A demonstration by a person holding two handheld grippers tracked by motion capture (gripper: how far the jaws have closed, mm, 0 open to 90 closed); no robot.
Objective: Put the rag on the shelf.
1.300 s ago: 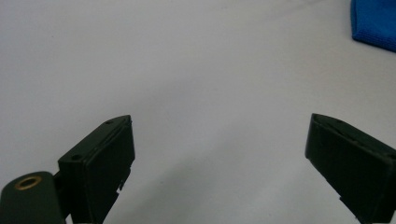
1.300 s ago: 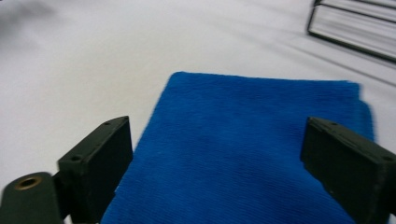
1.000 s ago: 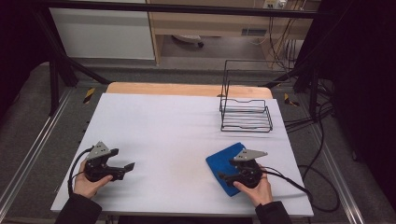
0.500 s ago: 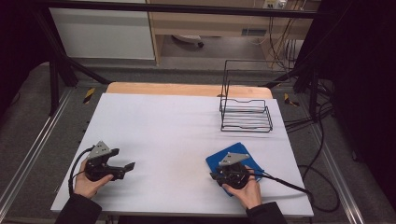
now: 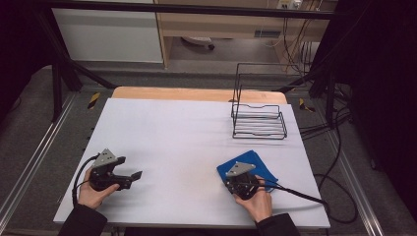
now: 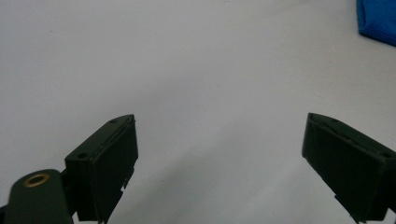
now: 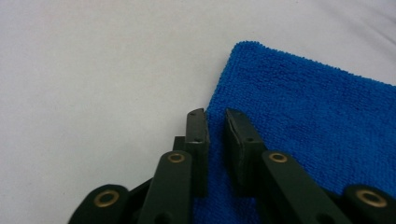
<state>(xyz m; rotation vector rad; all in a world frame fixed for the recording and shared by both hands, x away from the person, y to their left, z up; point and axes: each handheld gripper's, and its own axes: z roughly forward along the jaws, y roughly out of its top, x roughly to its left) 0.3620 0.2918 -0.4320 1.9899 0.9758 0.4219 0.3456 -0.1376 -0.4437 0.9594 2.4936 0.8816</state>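
Near table front edge:
Right gripper (image 7: 214, 122): fingers have just been closing, pinching blue cloth (image 7: 317, 135) edge.
Left gripper (image 6: 224, 154): fingers apart, empty.
Progress: grasp made; cloth unlifted.
Wire rack (image 5: 259, 118): beyond cloth, untouched.

The work surface is a white table top (image 5: 187, 132) with a strip of bare wood (image 5: 196, 94) exposed along its far edge. A black wire rack (image 5: 258, 115) is placed on the far right part of the top. The table is flanked by metal rails (image 5: 29, 164) on both sides. The floor (image 5: 123, 76) is covered in grey carpet, and yellow-and-black hazard tape (image 5: 93, 100) is applied near the far corners. Black cables (image 5: 339, 162) are routed across the floor at the right. A white cabinet (image 5: 108, 32) and a wooden shelf unit (image 5: 221, 24) are positioned beyond the table. The surroundings are dimly lit.
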